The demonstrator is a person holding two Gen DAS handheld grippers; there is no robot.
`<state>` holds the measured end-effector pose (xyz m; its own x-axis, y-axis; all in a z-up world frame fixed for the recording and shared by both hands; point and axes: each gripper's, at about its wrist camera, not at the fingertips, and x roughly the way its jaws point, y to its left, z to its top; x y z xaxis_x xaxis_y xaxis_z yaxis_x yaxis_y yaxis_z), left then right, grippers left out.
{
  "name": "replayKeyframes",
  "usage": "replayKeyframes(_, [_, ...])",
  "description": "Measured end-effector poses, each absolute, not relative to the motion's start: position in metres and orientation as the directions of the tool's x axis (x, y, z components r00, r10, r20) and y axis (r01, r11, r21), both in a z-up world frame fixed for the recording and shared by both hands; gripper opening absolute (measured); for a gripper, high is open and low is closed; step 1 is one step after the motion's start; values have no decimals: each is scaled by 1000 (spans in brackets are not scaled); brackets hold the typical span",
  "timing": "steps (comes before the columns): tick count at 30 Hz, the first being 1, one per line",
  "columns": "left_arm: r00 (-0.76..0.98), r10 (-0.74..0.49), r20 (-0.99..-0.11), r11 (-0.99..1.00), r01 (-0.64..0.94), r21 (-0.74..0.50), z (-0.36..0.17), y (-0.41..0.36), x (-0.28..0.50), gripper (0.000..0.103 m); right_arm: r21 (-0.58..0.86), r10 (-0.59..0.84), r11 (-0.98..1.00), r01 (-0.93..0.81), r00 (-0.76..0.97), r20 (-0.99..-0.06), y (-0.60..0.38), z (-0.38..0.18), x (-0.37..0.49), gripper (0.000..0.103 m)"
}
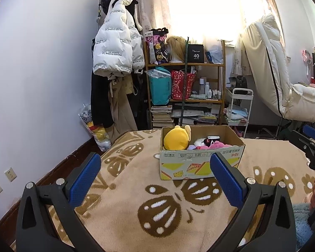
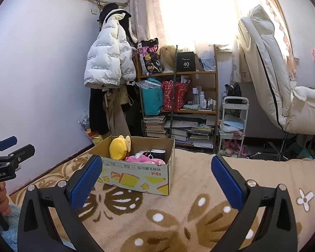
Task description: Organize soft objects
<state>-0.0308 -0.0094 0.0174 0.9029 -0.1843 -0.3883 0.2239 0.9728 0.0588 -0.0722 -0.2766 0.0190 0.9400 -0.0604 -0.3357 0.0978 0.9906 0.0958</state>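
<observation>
An open cardboard box (image 1: 187, 166) (image 2: 136, 178) stands on the beige patterned blanket (image 1: 136, 199) (image 2: 189, 210). Inside it lie a round yellow plush (image 1: 176, 140) (image 2: 118, 148), a pink plush (image 1: 217, 145) (image 2: 142, 159), and a white and black soft toy (image 1: 201, 141). My left gripper (image 1: 155, 178) is open, held above the blanket in front of the box, with nothing between its fingers. My right gripper (image 2: 156, 180) is open too, to the right of the box and empty. The other gripper (image 2: 4, 157) shows at the left edge of the right wrist view, in a hand (image 2: 2, 197).
A blue fluffy item (image 1: 302, 220) (image 2: 10, 226) lies on the blanket between the grippers. Beyond the bed stand a wooden shelf (image 1: 184, 88) with bags and books, hanging coats (image 1: 115, 46), a white trolley (image 1: 239, 109) and a padded chair (image 1: 283, 79).
</observation>
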Motion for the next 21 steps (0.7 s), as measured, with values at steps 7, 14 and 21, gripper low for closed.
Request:
replayKeyframes(7, [898,-176,-403,975,216,54,15,-9,-26,102,95,-63,990,100,939,-337,-278,18,-71,103])
replayKeyframes(14, [898,-167,-407,976,210,62,14,-11,-27,102,104,-57,990,97,941,-333,-280,16,-72,103])
replayKeyframes(21, [897,-163,-411,975,209,70,12,-11,-26,102,127,-60,986,107,944,-324,-284,11,-74,103])
